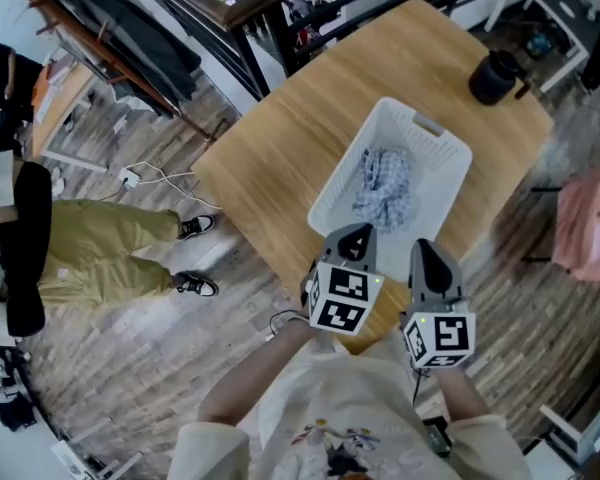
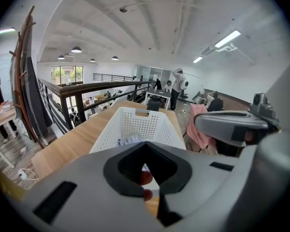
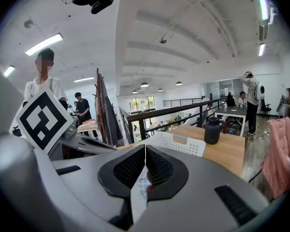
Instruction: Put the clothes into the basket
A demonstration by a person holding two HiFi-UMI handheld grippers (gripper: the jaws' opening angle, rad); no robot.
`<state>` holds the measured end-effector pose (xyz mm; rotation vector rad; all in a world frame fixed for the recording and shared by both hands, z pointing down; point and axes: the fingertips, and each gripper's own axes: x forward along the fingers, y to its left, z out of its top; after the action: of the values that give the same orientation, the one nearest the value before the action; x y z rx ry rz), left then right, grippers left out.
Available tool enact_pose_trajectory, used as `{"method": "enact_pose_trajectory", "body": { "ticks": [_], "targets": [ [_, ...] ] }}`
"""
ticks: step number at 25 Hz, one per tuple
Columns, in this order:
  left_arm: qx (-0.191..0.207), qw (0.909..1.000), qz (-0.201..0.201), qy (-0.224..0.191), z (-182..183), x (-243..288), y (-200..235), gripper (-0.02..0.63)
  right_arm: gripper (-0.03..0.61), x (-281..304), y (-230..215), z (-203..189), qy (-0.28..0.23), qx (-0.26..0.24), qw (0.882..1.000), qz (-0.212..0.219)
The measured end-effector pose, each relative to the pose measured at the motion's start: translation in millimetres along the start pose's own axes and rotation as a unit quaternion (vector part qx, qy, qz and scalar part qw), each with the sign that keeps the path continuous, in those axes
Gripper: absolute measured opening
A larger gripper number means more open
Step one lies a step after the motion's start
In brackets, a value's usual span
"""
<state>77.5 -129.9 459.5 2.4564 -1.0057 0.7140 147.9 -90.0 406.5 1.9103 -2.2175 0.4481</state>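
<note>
The left gripper (image 1: 355, 236) and right gripper (image 1: 427, 253) hover side by side at the table's (image 1: 280, 158) near edge, jaws together, both empty. Just beyond, the white basket (image 1: 442, 166) holds the crumpled blue-checked clothes (image 1: 385, 183); a black jug (image 1: 495, 76) stands farther back

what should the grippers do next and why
Probably just pull both back from the white perforated plastic basket: the blue-and-white checked cloth already lies inside it, and the left gripper and right gripper are shut on nothing.
</note>
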Motion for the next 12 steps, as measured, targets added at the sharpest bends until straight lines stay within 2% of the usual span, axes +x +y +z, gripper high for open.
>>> {"method": "enact_pose_trajectory", "body": {
  "ticks": [6,12],
  "targets": [
    [-0.008,0.9995,0.001,-0.031,5.8,-44.4,4.0,0.000,0.023,-19.6,22.5,6.7,-0.012,-0.010,1.000,-0.004],
    [0.005,0.9978,0.006,-0.066,-0.4,-94.2,11.2,0.000,0.023,-37.6,54.6,9.3,-0.025,-0.008,1.000,0.003]
  ]
}}
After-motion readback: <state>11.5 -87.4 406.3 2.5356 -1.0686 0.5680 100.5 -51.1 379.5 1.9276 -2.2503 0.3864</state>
